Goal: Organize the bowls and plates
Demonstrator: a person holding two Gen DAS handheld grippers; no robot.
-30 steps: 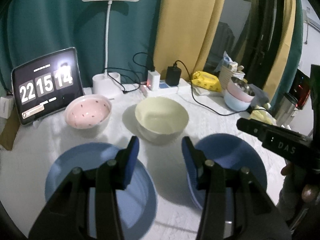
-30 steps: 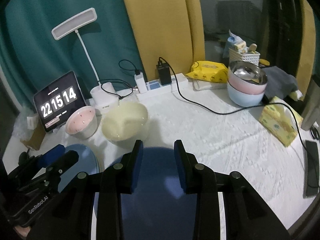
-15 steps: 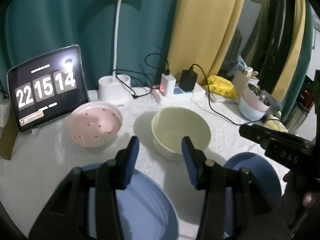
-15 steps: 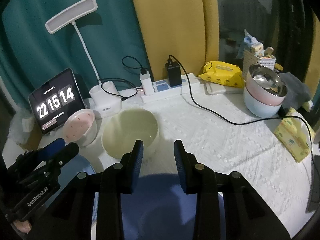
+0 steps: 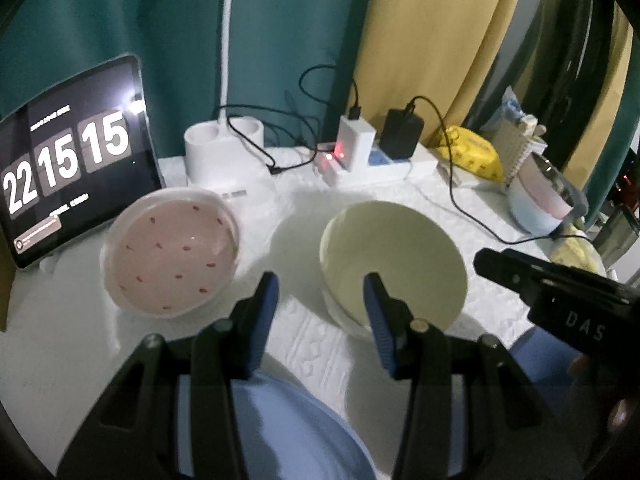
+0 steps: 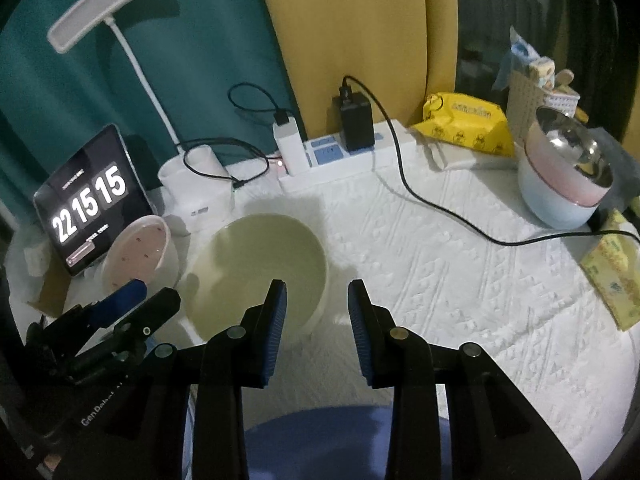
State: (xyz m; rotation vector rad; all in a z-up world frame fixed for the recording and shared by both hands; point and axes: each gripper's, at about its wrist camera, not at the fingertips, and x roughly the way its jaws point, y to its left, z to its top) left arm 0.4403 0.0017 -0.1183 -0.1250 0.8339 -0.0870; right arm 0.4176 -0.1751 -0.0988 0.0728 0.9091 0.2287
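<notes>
Along the back left edge of the white textured tablecloth [image 6: 460,280] stands a dark tablet showing a flip clock [image 5: 68,160], and just in front of it sits the pink ceramic bowl with red specks [image 5: 172,256]. To its right, apart from it, sits the pale yellow round bowl [image 5: 394,264]. At the near edge lie two plates: a light blue round plate [image 5: 288,432] under the left gripper [image 5: 320,322], and a darker blue plate [image 6: 328,444] under the right gripper [image 6: 316,328].

Both grippers hang with jaws apart and nothing between them. The left one points at the cloth between the two bowls, its right-hand finger overlapping the yellow bowl's near rim in its own view. The right one sits just right of that same bowl, its left-hand finger over the rim.

The risk, as I judge it, is crowding: both tools aim near the yellow bowl and could knock each other or tip it. A hard finger striking the ceramic rim could skid the bowl into the pink one. The black charger cable [image 6: 440,208] trailing across the cloth toward the right edge could also snag a moving bowl.
</notes>
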